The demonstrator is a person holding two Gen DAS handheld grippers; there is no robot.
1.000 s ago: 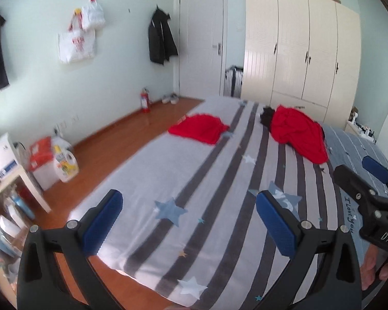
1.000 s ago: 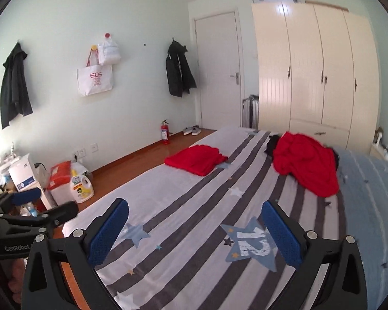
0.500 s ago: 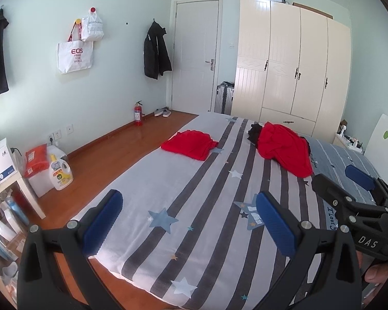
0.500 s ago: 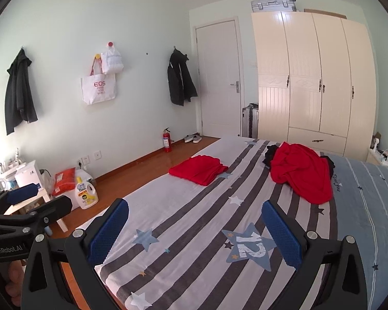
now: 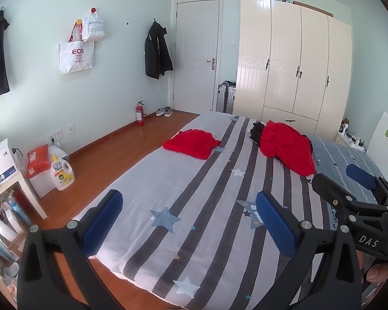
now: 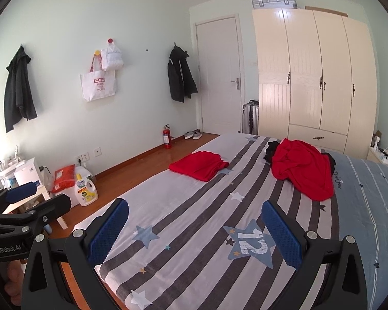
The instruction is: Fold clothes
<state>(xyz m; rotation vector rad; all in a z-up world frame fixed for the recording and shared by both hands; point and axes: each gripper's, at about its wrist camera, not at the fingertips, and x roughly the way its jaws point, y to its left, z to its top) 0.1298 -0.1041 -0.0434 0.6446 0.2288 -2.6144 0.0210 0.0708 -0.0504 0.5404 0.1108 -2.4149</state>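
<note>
In the left wrist view, the left gripper (image 5: pixel 188 222) hangs above the near end of the bed (image 5: pixel 183 180), its 2 blue-padded fingers (image 5: pixel 102 223) spread wide with nothing between them. The striped, star-printed bedsheet (image 5: pixel 219 193) runs away toward the wardrobe (image 5: pixel 292 67). A folded red garment (image 5: pixel 191 146) lies flat near the bed's left edge, and a crumpled red garment (image 5: pixel 287 147) sits in a heap to its right, partly over a dark piece of clothing (image 5: pixel 256 130); both are well apart from the gripper. The right gripper (image 5: pixel 357 186) shows at the right edge, its fingers apart and empty. In the right wrist view, the right gripper (image 6: pixel 194 232) is likewise over the near part of the bed (image 6: pixel 183 193), fingers (image 6: pixel 282 235) wide open around nothing, with a "12" star print (image 6: pixel 251 244) on the sheet just between them. The folded red garment (image 6: pixel 199 165) and the crumpled red garment (image 6: pixel 302 170) lie farther up the bed, untouched. The left gripper (image 6: pixel 36 197) appears at the lower left, above a detergent bottle (image 6: pixel 85 190) on the wooden floor (image 6: pixel 142 162). A black jacket (image 6: pixel 181 77) hangs beside the door (image 6: pixel 219 75).
</note>
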